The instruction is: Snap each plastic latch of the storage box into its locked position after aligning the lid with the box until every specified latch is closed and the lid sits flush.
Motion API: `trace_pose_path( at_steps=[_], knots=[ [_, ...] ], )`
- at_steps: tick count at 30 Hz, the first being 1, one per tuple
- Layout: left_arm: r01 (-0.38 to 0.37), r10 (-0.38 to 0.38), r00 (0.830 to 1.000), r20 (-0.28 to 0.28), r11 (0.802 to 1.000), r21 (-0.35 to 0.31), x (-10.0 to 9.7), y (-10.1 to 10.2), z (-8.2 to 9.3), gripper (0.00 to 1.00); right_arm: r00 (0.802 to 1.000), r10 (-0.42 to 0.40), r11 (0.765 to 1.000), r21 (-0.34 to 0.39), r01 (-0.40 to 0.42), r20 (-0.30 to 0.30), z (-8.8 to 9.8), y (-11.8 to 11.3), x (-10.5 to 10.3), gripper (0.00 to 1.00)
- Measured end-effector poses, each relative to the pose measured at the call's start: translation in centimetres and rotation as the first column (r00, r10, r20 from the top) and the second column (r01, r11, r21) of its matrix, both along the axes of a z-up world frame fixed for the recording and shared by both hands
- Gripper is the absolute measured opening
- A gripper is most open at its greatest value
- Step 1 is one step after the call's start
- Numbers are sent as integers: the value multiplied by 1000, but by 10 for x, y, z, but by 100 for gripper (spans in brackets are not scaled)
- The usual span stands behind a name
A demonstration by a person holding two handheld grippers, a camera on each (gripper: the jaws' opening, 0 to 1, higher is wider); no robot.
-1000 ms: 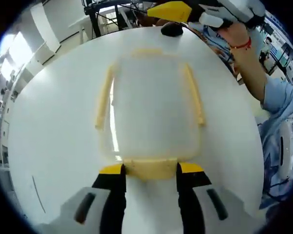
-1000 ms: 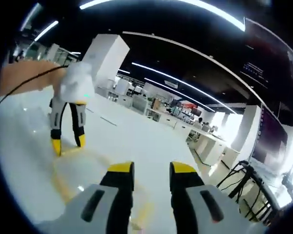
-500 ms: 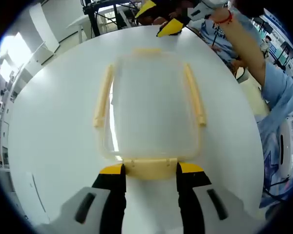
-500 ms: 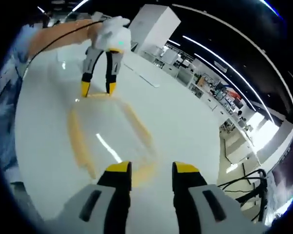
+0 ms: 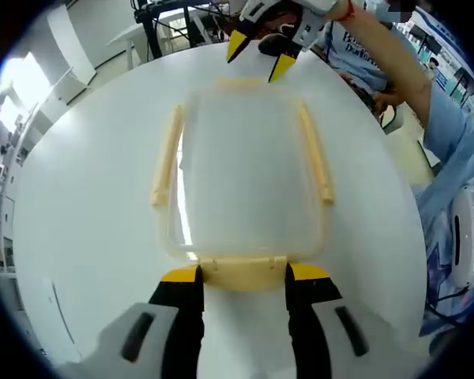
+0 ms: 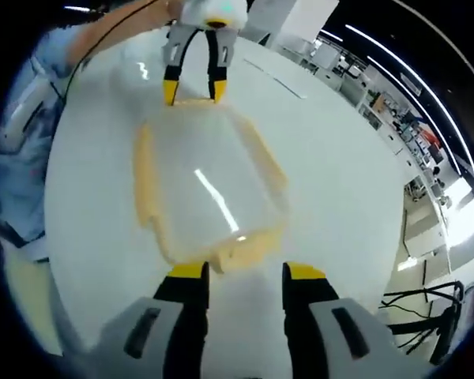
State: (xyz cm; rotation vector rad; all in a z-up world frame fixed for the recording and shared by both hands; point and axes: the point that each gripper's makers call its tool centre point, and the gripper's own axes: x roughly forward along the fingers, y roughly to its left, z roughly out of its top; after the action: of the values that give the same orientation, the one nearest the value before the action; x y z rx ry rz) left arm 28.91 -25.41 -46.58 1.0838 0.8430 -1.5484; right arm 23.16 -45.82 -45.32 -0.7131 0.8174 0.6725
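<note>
The storage box [image 5: 245, 181] sits near the middle of a round white surface [image 5: 79, 237], its clear lid [image 5: 241, 166] on top and pale yellow latches along all four sides. In the left gripper view, the near end latch [image 5: 242, 271] lies between the yellow tips of the left gripper [image 5: 243, 274], whose jaws are spread to either side of it; whether they touch it cannot be told. The two long side latches [image 5: 167, 158] run along the box's flanks. At the far end, the right gripper [image 5: 261, 57] hangs just over the far end latch [image 5: 238, 81], jaws apart. In the right gripper view, that latch [image 6: 241, 246] sits just ahead of the spread jaws, not gripped. A person's sleeve [image 5: 458, 150] shows beside the surface.
</note>
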Motion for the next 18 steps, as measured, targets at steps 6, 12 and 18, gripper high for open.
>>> trace_pose_path(
  at_steps=[6,12,18],
  knots=[
    [8,-8,1000,10,1000,30,0,3,1,40,999,23,1000,2,-23,-47,0,3,6,38],
    [15,-16,1000,9,999,29,0,5,2,40,993,54,998,-7,-55,-106,0,5,9,43],
    [15,-15,1000,12,999,38,0,7,2,40,970,124,990,-33,-134,-210,-3,10,9,43]
  ],
)
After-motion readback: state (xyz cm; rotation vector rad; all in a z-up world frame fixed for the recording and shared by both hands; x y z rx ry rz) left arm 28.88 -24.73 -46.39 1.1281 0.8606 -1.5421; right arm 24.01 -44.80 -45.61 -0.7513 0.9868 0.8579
